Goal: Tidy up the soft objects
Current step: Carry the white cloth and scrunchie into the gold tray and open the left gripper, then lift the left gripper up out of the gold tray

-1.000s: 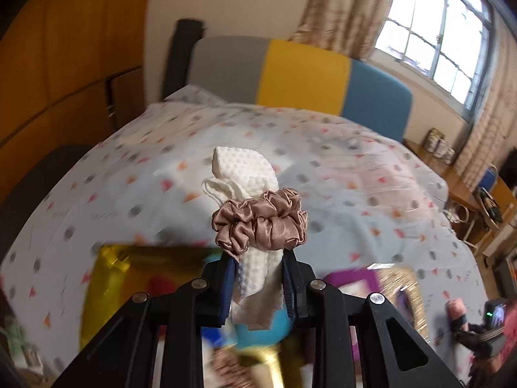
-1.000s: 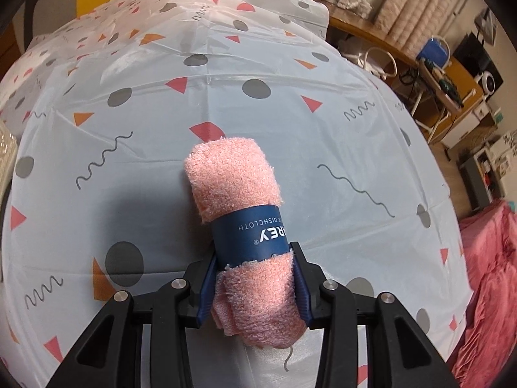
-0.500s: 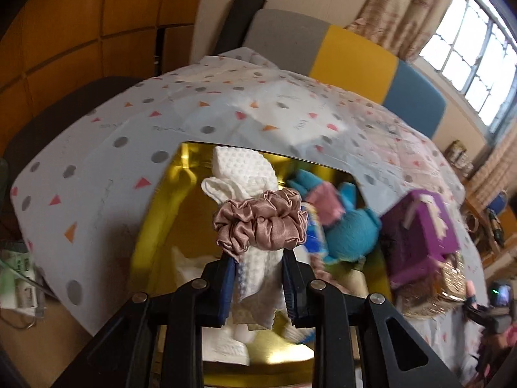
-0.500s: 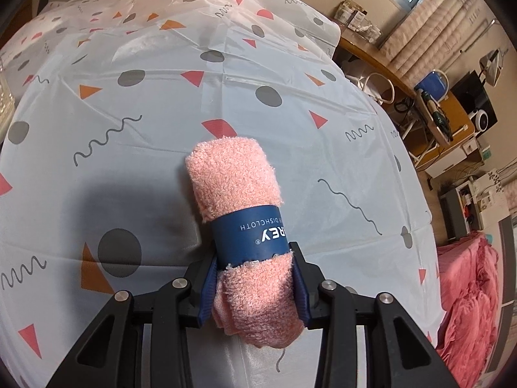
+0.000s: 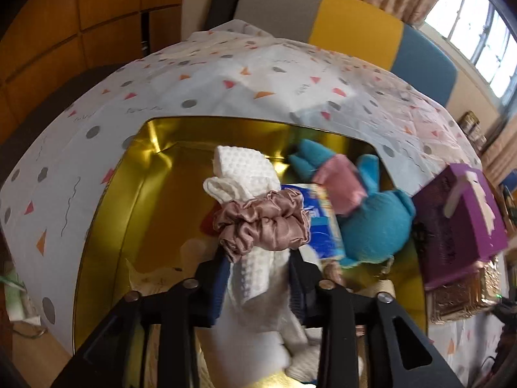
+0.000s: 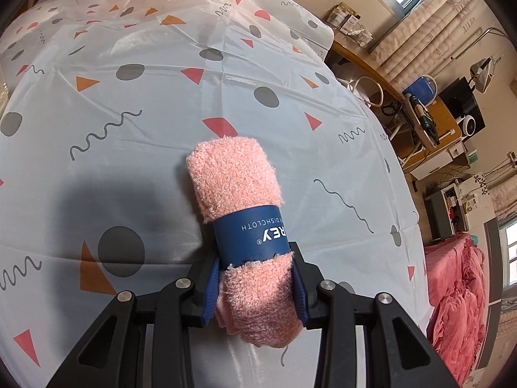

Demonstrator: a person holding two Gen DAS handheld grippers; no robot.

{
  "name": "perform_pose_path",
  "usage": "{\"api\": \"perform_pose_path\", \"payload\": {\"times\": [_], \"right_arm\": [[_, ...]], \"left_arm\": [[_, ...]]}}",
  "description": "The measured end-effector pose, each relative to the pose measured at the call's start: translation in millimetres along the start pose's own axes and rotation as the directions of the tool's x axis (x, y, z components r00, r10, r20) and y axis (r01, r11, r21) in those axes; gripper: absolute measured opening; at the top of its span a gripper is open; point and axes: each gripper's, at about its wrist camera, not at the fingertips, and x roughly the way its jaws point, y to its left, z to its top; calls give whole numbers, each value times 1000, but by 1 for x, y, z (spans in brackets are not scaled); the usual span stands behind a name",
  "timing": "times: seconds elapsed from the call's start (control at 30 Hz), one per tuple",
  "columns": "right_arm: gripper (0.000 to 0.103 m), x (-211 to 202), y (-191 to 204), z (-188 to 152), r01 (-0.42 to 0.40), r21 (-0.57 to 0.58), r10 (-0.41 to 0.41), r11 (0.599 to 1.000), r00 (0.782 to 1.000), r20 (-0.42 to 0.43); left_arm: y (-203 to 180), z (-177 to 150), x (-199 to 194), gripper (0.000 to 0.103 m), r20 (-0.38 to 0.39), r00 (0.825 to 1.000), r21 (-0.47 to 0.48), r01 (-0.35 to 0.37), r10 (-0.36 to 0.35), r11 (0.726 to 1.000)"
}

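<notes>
In the left wrist view, a rolled white waffle cloth [image 5: 245, 168] ringed by a rose satin scrunchie [image 5: 261, 223] stands between the jaws of my left gripper [image 5: 258, 278]. The jaws are opening and small gaps show beside the cloth. It hangs low over a gold metal box [image 5: 155, 174] that holds a blue plush toy [image 5: 378, 223] and a blue packet [image 5: 323, 223]. In the right wrist view, my right gripper [image 6: 255, 284] is shut on a rolled pink towel [image 6: 236, 177] with a navy paper band [image 6: 248, 232], held above the patterned tablecloth [image 6: 129, 97].
A purple box [image 5: 458, 220] sits on a glittery gold one [image 5: 458, 294] right of the gold box. White cloth lies in the box's near end. A colour-block headboard [image 5: 355, 29] stands behind. A desk with clutter [image 6: 420, 110] and pink bedding [image 6: 458, 291] lie right of the table.
My left gripper has sunk toward the gold box, which now fills the view, and its jaws have widened around the white cloth. The right gripper keeps its hold, almost still.
</notes>
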Motion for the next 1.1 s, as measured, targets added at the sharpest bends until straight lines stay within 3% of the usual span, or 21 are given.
{"api": "perform_pose_path", "payload": {"times": [0.1, 0.3, 0.43, 1.1], "right_arm": [[38, 0, -2, 1, -8, 10, 8, 1000, 1000, -2], [38, 1, -3, 2, -11, 16, 11, 1000, 1000, -3], [38, 2, -4, 3, -14, 18, 14, 1000, 1000, -4], [37, 3, -7, 4, -30, 33, 30, 999, 1000, -10]], "left_arm": [[1, -6, -9, 59, 40, 999, 11, -15, 14, 1000], [-11, -18, -32, 65, 102, 995, 56, -11, 5, 998], [-21, -25, -51, 75, 141, 990, 72, -4, -6, 997], [-66, -64, -97, 77, 195, 978, 258, 23, -75, 966]]}}
